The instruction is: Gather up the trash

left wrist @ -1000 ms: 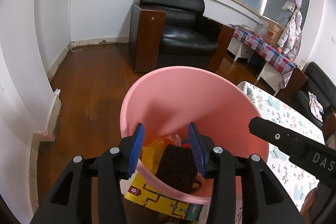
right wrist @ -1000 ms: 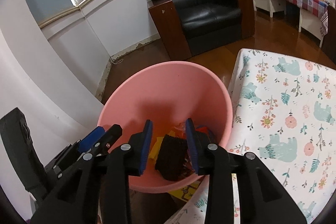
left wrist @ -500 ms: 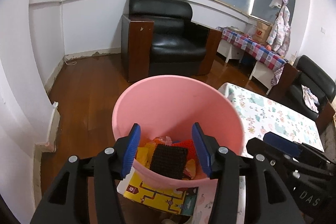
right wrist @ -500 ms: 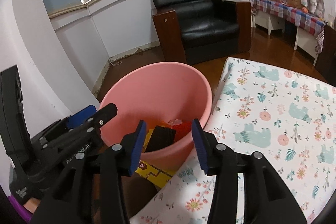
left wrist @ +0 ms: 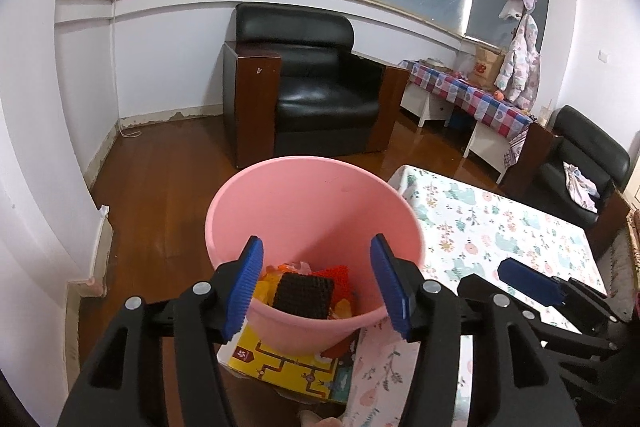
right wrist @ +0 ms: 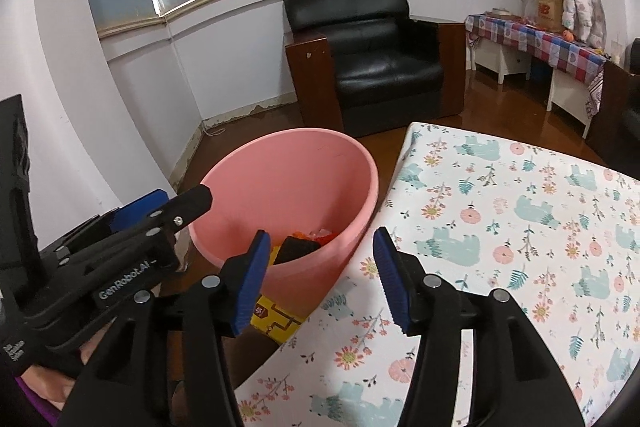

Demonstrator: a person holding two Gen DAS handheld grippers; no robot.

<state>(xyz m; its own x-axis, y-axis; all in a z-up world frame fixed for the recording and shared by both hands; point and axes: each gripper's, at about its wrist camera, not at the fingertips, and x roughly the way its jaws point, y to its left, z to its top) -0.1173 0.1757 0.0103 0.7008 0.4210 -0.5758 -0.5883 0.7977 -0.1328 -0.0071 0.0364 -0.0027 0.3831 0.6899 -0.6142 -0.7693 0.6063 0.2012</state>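
Observation:
A pink bucket (left wrist: 312, 211) stands on the floor beside the table; it also shows in the right wrist view (right wrist: 296, 179). Inside lie a dark brown ridged pad (left wrist: 305, 295) on orange, yellow and red wrappers (left wrist: 340, 275); the pad shows in the right wrist view (right wrist: 298, 249). My left gripper (left wrist: 318, 289) is open and empty above the bucket's near rim. My right gripper (right wrist: 322, 283) is open and empty over the table edge, right of the bucket. Each gripper shows in the other's view, the right (left wrist: 532, 287) and the left (right wrist: 160, 211).
The table with a floral bear-print cloth (right wrist: 520, 227) lies right of the bucket. A yellow printed box (left wrist: 292, 363) sits under the bucket's near side. A black armchair (left wrist: 316, 95) stands behind on the wood floor. A white wall (left wrist: 40, 187) is at left.
Both grippers have pulled back and up from the bucket and opened wider. The right gripper has shifted right over the table edge. The dark pad stays in the bucket.

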